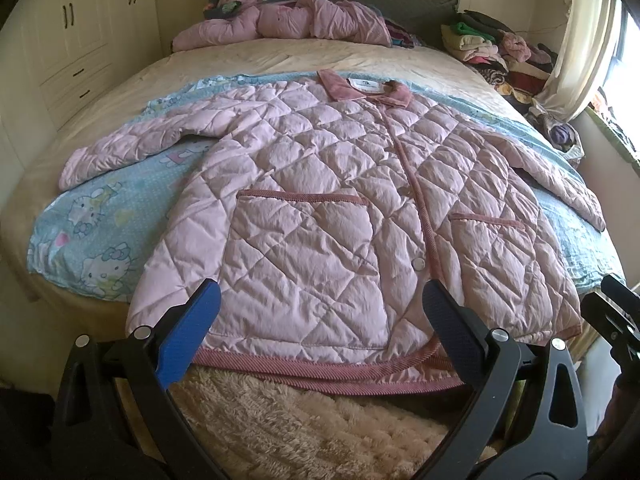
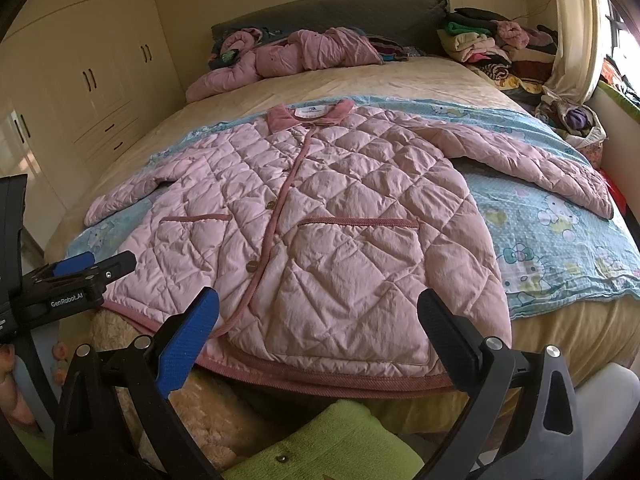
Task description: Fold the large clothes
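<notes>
Hovering at the bed's [image 1: 280, 56] foot edge, both grippers, left [image 1: 320, 308] and right [image 2: 318, 312], spread apart over the jacket [image 1: 320, 184] hem, laid flat for folding.

Jacket [image 1: 320, 208]: your pale pink one, diamond-quilted, with darker rose ribbed trim and collar.
Sheet [image 1: 92, 224]: light blue under it, dotted, printed with white cartoon cats.
Bedcover [image 2: 360, 80]: plain beige.
Headboard [image 2: 340, 12]: dark grey.
Wardrobe [image 2: 80, 60]: cream doors, dark handles.
Left claw [image 1: 320, 312]: one blue pad, one black.
Right claw [image 2: 318, 312]: the same blue and black.
</notes>
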Action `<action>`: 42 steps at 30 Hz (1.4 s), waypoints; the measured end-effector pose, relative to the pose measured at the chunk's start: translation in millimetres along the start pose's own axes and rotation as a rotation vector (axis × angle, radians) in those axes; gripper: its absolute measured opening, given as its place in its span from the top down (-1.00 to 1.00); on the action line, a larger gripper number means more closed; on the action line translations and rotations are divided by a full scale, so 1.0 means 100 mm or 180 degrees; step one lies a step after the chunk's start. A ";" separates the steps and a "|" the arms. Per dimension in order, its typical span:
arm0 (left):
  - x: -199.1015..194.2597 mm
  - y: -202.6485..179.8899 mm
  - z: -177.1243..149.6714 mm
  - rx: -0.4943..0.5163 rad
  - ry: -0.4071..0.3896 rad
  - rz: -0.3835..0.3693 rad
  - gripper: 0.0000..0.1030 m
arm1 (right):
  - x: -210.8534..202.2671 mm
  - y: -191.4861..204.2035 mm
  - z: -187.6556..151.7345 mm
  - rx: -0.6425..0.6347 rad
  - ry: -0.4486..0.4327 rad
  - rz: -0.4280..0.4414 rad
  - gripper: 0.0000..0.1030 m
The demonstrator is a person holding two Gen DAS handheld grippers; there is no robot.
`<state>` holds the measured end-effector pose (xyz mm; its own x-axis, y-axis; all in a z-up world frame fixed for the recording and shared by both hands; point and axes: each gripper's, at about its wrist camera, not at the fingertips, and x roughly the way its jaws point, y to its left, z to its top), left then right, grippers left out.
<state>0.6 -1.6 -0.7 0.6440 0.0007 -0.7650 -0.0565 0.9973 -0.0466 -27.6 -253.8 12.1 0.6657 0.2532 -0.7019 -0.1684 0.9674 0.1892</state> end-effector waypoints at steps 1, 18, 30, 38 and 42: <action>0.00 0.00 0.00 0.0000 -0.0003 -0.0002 -0.84 | 0.00 0.00 0.00 -0.0001 0.0002 -0.0002 -0.92; 0.00 0.00 0.00 0.0001 -0.0005 -0.0005 -0.84 | 0.00 0.00 0.00 -0.0013 -0.0009 0.0000 -0.92; -0.01 0.01 0.01 0.0000 0.0022 -0.0006 -0.84 | 0.04 -0.04 0.02 -0.0003 0.0005 0.0019 -0.92; 0.12 -0.04 0.14 0.0004 0.0028 0.0012 -0.84 | 0.18 -0.06 0.11 -0.0028 0.0029 0.0012 -0.92; 0.15 -0.03 0.26 -0.0012 0.0021 -0.0001 -0.84 | 0.25 -0.04 0.23 -0.0030 0.0027 0.0036 -0.92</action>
<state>30.3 -2.4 4.6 0.6391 -0.0001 -0.7692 -0.0593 0.9970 -0.0493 6.6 -251.6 9.5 0.6576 0.2640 -0.7056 -0.1827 0.9645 0.1906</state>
